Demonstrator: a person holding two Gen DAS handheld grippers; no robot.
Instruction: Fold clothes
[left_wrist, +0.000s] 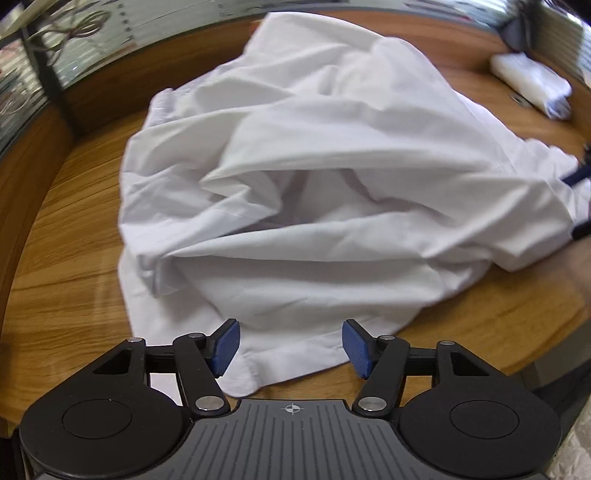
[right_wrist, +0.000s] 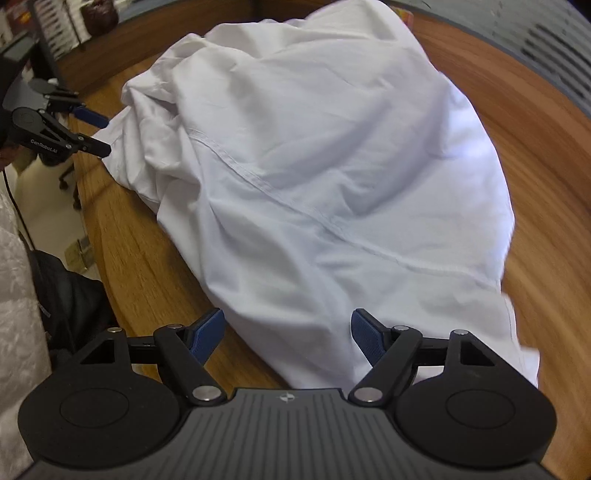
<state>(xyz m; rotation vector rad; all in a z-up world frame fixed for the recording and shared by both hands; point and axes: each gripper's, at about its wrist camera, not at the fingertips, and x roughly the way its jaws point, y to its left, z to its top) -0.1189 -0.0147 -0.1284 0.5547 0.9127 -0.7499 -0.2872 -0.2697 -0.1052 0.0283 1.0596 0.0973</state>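
Observation:
A crumpled white garment (left_wrist: 314, 177) lies heaped on the wooden table (left_wrist: 74, 229). My left gripper (left_wrist: 291, 347) is open at the garment's near hem, with white cloth lying between its blue pads (left_wrist: 225, 347). My right gripper (right_wrist: 288, 338) is also open, straddling another edge of the same garment (right_wrist: 314, 184), whose long seam runs diagonally across it. In the right wrist view the left gripper (right_wrist: 96, 132) shows at the upper left, open at a corner of the cloth. In the left wrist view, blue fingers (left_wrist: 576, 175) of the right gripper peek in at the far right edge.
A folded white cloth (left_wrist: 528, 83) sits at the table's far right, with a dark grey item (left_wrist: 517, 29) behind it. The table edge (right_wrist: 110, 295) runs close on the left in the right wrist view, with a person's dark clothing (right_wrist: 74, 299) beyond it.

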